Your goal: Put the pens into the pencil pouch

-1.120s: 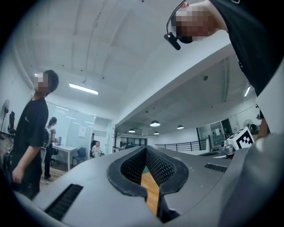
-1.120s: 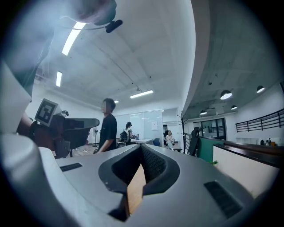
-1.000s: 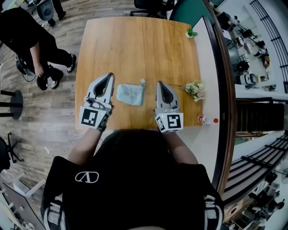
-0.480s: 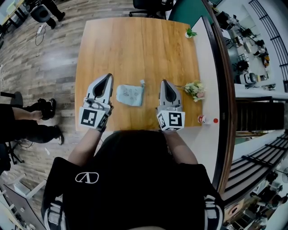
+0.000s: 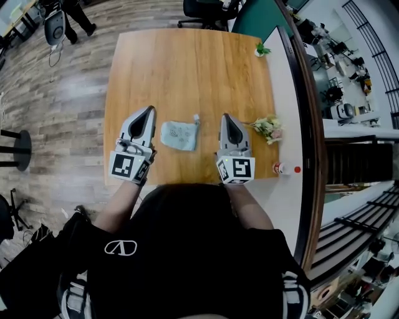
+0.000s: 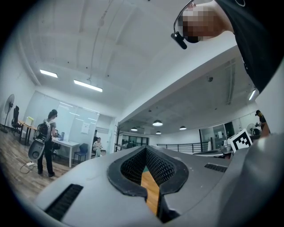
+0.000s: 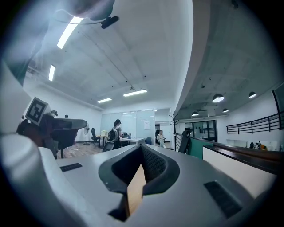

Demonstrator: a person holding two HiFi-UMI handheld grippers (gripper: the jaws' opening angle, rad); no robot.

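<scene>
A light blue pencil pouch lies flat on the wooden table, its zipper pull toward the far right corner. My left gripper rests just left of it, jaws shut with nothing between them. To the right of the pouch sits my right gripper, also shut and empty. Both point away from me across the table. No pens show in any view. The left gripper view shows only my left gripper with a strip of table between its closed jaws; the right gripper view shows my right gripper the same way.
A small bunch of pale flowers lies right of the right gripper. A small bottle with a red cap sits on the white ledge at the table's near right. A little green plant stands at the far right corner. A person walks beyond the table's far left.
Both grippers and the pouch have stayed where they were. The person in black at the left has moved out of the near floor area.
</scene>
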